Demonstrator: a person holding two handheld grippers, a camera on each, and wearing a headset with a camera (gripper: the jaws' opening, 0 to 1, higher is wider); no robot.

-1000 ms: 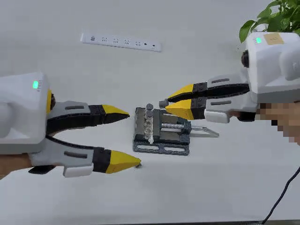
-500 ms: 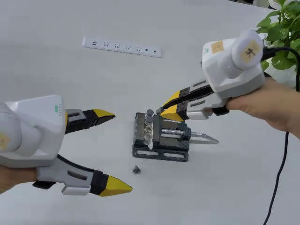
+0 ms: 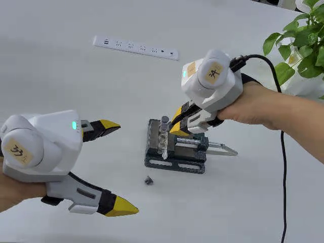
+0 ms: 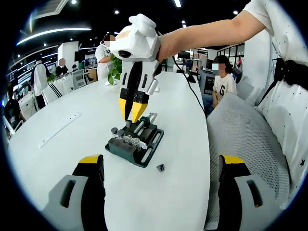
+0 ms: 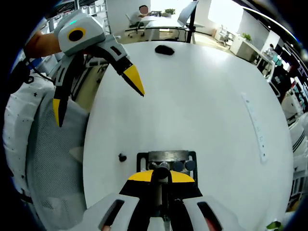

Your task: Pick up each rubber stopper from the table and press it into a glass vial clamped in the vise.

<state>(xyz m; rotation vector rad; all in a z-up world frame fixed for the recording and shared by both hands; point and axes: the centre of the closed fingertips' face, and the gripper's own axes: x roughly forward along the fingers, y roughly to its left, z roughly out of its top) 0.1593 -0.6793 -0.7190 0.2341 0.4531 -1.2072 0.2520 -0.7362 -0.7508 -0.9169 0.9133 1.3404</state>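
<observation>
Two hand-held grippers over a white table, one of them at the vise.
Head view: the table (image 3: 61, 76) lies open on every side of the black vise (image 3: 174, 158), with a power strip (image 3: 135, 47) well beyond it and a plant (image 3: 304, 30) off to its right. A loose stopper (image 3: 148, 180) lies just in front of the vise, and glass vials (image 3: 162, 140) sit clamped in it. The left hand-held gripper (image 3: 127, 167) hangs left of the vise, spread wide and holding nothing. Left gripper view: the table edge runs right of the vise, with a mesh chair (image 4: 240, 130) beyond and an open office behind. Right gripper view: the right hand-held gripper (image 5: 161, 176), directly over the vise, pinches a dark stopper (image 5: 161, 168).
</observation>
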